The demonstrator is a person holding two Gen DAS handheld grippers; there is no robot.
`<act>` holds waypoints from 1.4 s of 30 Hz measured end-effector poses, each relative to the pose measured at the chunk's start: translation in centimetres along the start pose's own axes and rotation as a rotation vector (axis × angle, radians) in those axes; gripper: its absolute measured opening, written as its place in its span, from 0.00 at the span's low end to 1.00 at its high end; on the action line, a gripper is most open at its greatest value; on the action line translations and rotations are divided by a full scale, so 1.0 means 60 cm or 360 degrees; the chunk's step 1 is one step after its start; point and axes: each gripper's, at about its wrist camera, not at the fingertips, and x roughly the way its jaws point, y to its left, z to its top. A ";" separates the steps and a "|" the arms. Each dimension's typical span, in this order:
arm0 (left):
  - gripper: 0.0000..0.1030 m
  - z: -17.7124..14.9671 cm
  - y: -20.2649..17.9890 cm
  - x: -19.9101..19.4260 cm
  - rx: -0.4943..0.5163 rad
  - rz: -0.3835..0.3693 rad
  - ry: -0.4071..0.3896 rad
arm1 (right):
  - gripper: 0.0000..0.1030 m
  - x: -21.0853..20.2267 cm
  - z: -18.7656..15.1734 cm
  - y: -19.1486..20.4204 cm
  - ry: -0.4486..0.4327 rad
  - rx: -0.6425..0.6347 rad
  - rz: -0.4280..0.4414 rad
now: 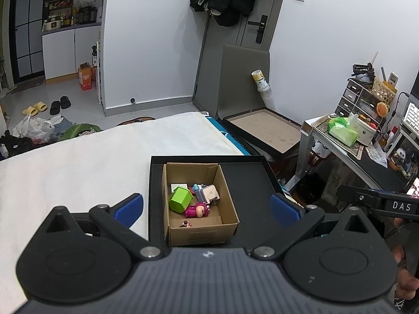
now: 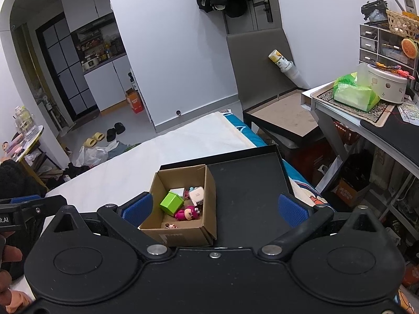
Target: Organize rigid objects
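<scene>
Both grippers hang above the bed (image 1: 78, 162), and neither has anything in hand: the left gripper (image 1: 207, 206) has its jaws spread wide and empty, and the right gripper (image 2: 214, 206) is just as wide and just as bare. Below them sits the cardboard box (image 1: 199, 233), tucked into the left part of a black tray (image 1: 246, 180) on the bed. Inside it the toys are heaped close: a green cube (image 1: 180, 198) leaning on a pink figure (image 1: 196, 210), a white block (image 1: 209, 192) behind them, and a small figure (image 1: 185, 224) alone near the front wall. The danger is plain: the pieces touch, so jaws going down for one could nudge its neighbour or catch the box wall, and the light box might slide on the tray. In both views the box lies ahead of and below the fingertips, roughly between them, well clear of any contact.
</scene>
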 end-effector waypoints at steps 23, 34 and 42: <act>0.99 -0.002 0.010 0.003 0.0012 0.0037 0.0001 | 1.00 0.002 -0.002 -0.001 0.0003 0.0003 0.0004; 0.99 -0.003 0.016 0.000 0.0009 0.0050 0.0005 | 1.00 0.002 -0.002 0.000 -0.0001 0.0006 0.0010; 0.99 -0.008 0.019 0.001 -0.0005 0.0058 -0.0022 | 1.00 0.004 -0.004 0.004 -0.0004 0.0000 0.0008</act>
